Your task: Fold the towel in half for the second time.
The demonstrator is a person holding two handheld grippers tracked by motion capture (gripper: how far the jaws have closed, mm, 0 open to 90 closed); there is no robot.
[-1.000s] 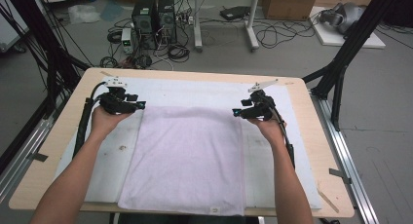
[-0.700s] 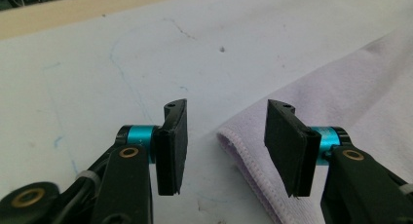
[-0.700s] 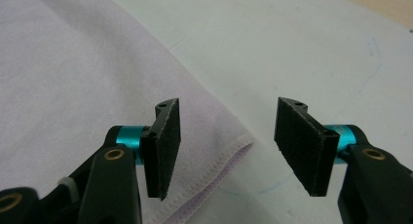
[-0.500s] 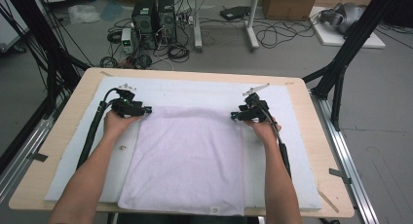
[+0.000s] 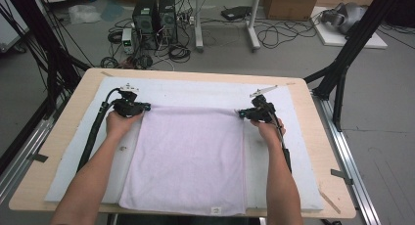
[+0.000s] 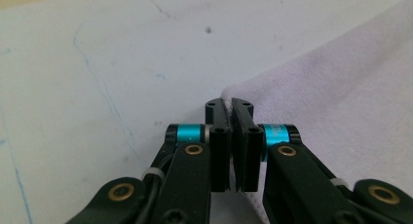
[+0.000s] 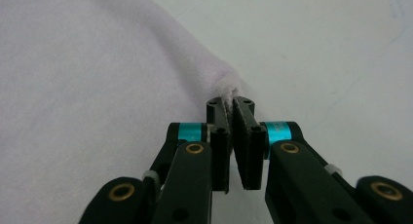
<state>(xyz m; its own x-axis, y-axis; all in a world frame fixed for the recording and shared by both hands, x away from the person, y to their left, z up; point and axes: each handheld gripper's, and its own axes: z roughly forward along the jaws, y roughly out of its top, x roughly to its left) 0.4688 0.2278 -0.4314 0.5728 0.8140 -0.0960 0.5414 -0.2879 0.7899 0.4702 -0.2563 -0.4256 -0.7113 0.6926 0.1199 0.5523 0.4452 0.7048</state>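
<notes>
A: Start with the biggest thing. What fills the middle of the high view?

B: The wooden table (image 5: 63, 137), running from the lower left to the lower right of the frame. A pale blue-white mat (image 5: 195, 90) covers most of its top.

A: And on the mat?

B: A lilac towel (image 5: 188, 161), lying flat, from just above the centre of the frame down to the bottom edge. A small white tag sits on its bottom hem. Its top two corners reach toward the two tools.

A: Where are the tools?

B: The left gripper (image 5: 143, 107) is left of centre, at the towel's top left corner. The right gripper (image 5: 242, 114) is right of centre, at the top right corner. A forearm comes up from the bottom edge to each.

A: What are the jaws doing?

B: Both pairs have just been closing. In the left gripper view, the left gripper (image 6: 231, 103) has its jaws pressed together at the centre of the frame, with the towel's (image 6: 341, 102) corner nipped between the tips. The cloth spreads to the right.

A: And the other?

B: Much the same. In the right gripper view, the right gripper (image 7: 231, 103) is clamped on the towel's (image 7: 83, 102) other corner; a bunched tuft of cloth sticks up between the tips. The cloth spreads left, the mat (image 7: 331, 53) right.
</notes>
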